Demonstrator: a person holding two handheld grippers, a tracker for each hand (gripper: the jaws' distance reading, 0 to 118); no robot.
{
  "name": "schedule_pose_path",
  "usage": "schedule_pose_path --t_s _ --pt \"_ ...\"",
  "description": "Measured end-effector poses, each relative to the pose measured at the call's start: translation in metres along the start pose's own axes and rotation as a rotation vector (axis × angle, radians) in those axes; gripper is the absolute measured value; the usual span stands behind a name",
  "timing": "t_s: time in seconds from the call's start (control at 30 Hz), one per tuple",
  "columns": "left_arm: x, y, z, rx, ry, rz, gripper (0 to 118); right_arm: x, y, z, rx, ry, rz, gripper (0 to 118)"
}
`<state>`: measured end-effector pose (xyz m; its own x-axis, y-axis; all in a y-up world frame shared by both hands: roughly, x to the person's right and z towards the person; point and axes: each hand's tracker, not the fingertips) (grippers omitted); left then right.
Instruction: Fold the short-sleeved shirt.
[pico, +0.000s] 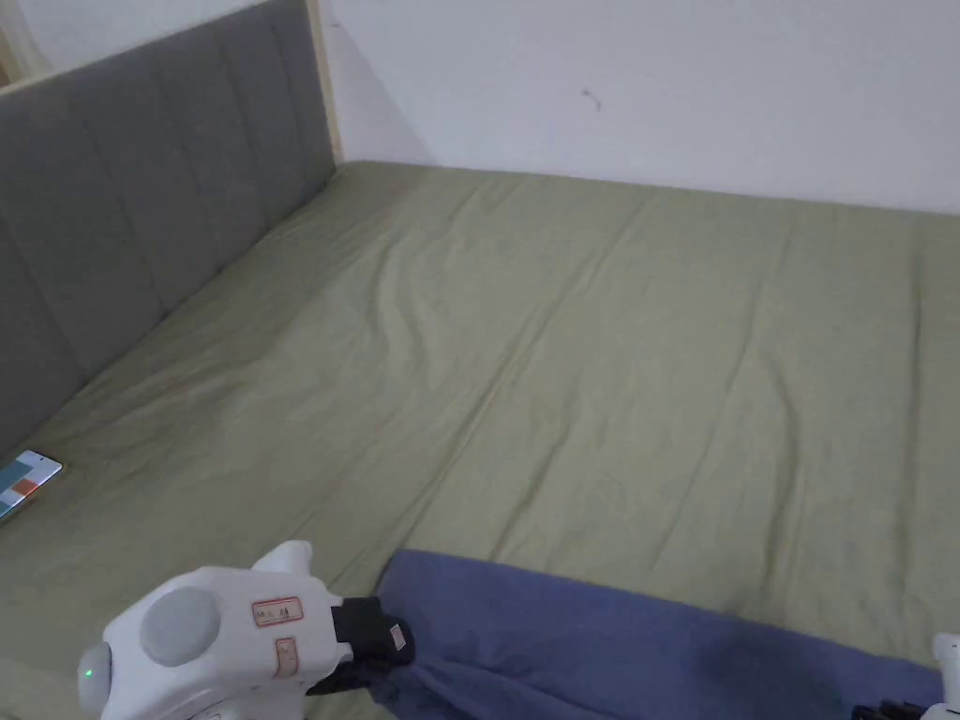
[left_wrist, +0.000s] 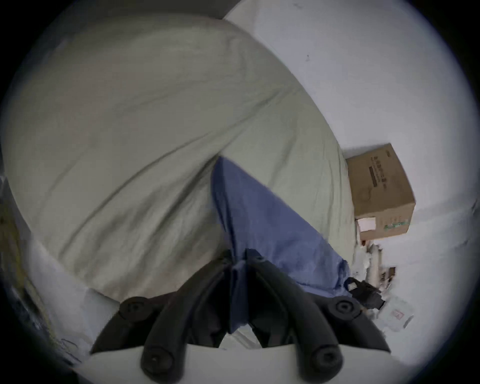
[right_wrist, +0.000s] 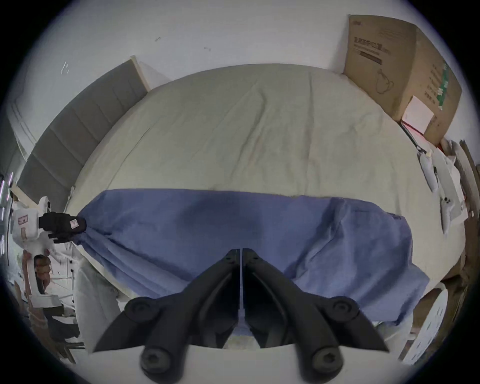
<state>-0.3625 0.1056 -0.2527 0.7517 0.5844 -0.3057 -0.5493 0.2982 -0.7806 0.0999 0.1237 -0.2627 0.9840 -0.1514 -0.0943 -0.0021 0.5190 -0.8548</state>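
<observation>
You have only begun: your left tongs (left_wrist: 237, 262) are clamped on the blue shirt (right_wrist: 233, 228), your right tongs (right_wrist: 239, 253) look pressed together on its near edge, and it stretches between them across the bed (pico: 581, 356), still unfolded.

So the bed (pico: 581, 356) I'm working over is wearing a wrinkled olive-green sheet (right_wrist: 246, 135), creases running all across it. A grey padded headboard (pico: 141, 216) is standing along its left edge, meeting the white wall (pico: 656, 84) at the far left corner. A small card with coloured blocks (pico: 26, 478) is lying by the headboard near the bed's left edge. A cardboard box (right_wrist: 405, 75) is sitting against the wall at the bed's far right corner.
</observation>
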Motion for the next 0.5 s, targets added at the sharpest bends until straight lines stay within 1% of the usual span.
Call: schedule_pose_path --t_s 0.03,0.07,0.13,0.17,0.27,0.33,0.43,0.5 --pt "0.017 0.000 0.003 0.012 0.005 -0.047 8 0.008 -0.002 0.005 0.005 0.008 -0.013 2" --pt "0.031 0.000 0.006 0.022 0.010 -0.086 8 0.006 0.001 0.013 0.009 0.012 -0.021 2" --pt "0.066 -0.001 0.014 0.038 -0.051 -0.134 8 0.015 -0.001 0.024 0.014 0.005 -0.036 2" --pt "0.083 -0.002 0.015 0.036 -0.067 -0.187 8 0.019 -0.003 0.027 0.017 0.003 -0.042 2" --pt "0.148 -0.015 0.014 0.053 -0.055 -0.378 8 0.029 -0.011 0.044 0.041 -0.002 -0.097 2" --pt "0.193 -0.032 0.005 0.047 -0.052 -0.515 8 0.046 -0.017 0.051 0.056 -0.012 -0.151 2" --pt "0.246 -0.069 -0.021 -0.031 -0.109 -0.700 8 0.069 -0.026 0.061 0.072 -0.018 -0.217 2" --pt "0.274 -0.098 -0.047 -0.106 -0.111 -0.797 8 0.088 -0.032 0.062 0.072 -0.029 -0.246 2"
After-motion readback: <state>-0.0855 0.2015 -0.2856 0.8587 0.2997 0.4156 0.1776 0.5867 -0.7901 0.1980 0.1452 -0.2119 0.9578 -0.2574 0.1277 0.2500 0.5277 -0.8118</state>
